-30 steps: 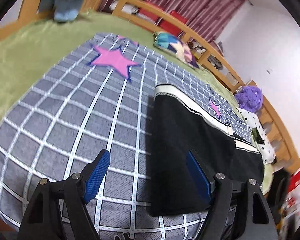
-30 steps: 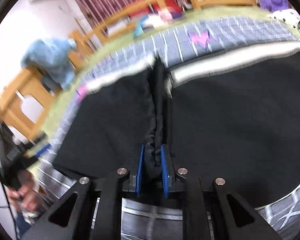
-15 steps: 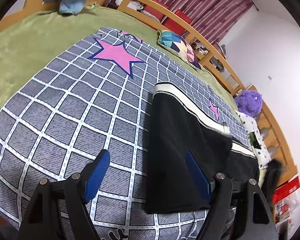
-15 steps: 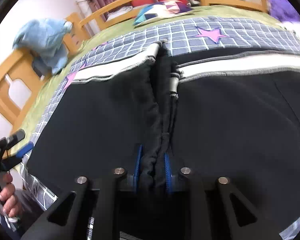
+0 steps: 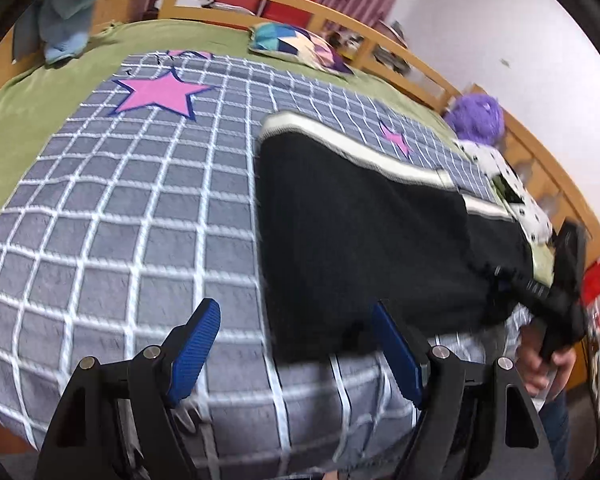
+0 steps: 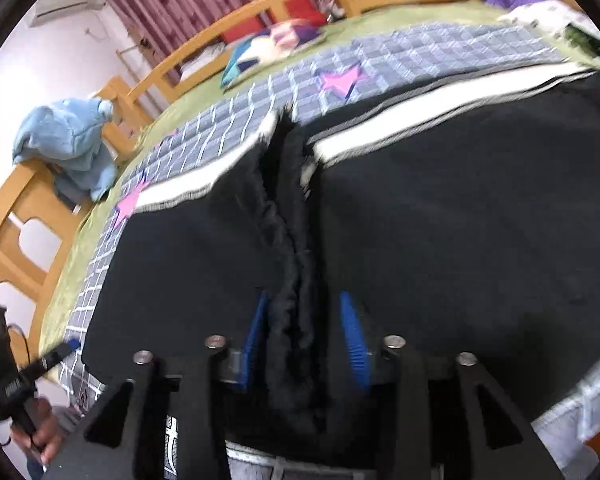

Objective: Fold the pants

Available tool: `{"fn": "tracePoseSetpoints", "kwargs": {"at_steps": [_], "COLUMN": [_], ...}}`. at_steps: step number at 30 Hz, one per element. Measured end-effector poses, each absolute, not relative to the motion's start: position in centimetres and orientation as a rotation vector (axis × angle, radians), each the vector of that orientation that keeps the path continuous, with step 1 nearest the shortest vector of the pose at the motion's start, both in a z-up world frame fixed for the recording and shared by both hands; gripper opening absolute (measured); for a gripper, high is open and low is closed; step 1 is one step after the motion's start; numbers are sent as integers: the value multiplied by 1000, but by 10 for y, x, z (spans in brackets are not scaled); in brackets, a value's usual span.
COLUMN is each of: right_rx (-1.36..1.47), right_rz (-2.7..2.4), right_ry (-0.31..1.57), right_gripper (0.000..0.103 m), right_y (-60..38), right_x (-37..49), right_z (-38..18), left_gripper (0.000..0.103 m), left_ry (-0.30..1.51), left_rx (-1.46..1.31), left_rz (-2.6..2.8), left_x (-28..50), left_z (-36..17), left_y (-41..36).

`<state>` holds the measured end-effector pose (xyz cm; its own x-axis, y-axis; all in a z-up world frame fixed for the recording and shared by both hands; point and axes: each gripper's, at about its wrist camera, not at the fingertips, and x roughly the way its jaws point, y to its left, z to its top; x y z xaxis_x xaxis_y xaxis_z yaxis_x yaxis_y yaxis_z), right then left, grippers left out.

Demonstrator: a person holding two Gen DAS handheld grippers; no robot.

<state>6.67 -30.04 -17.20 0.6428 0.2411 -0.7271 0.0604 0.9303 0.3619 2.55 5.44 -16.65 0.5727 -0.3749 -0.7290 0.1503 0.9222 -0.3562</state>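
Where bunched, black pants [image 6: 440, 216] ridge upward.

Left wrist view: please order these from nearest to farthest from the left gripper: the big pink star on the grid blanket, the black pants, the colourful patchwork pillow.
1. The black pants, just ahead of the left gripper, on its right side.
2. The big pink star, further up the blanket, on the left.
3. The colourful patchwork pillow, by the far wooden rail.
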Motion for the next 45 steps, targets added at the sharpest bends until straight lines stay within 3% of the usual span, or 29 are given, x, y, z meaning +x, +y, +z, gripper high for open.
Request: {"fn": "tracePoseSetpoints", "kwargs": {"at_steps": [8, 12, 16, 28, 33, 37, 43, 45], "right_rx": [154, 137, 88, -109, -148, -61, -83, -67], "right_rz": [89, 111, 137, 279, 384, 357, 348, 326], "right_ry": [827, 856, 857, 677, 785, 890, 870, 856], "right_gripper": [42, 45, 54, 55, 54, 42, 42, 47], "right_y": [-279, -278, -280, -249, -231, -253, -256, -259], "right_x": [47, 40, 41, 134, 178, 200, 187, 171], "right_z": [-168, -181, -168, -106, -139, -167, -164, -155], "left_gripper": [77, 77, 77, 77, 77, 80, 83, 83], "left_ry": [849, 950, 977, 883, 898, 951, 962, 976], "left_rx": [-211, -153, -131, -139, -166, -137, -111, -128], "left_rz": [-280, -180, -189, -199, -230, -169, -156, -175], "left_x": [34, 47, 46, 91, 135, 150, 136, 123], "left_z": [-150, -180, -183, -122, -149, -184, -183, -181], "left_y": [23, 11, 9, 8, -7, -8, -8, -4]}}
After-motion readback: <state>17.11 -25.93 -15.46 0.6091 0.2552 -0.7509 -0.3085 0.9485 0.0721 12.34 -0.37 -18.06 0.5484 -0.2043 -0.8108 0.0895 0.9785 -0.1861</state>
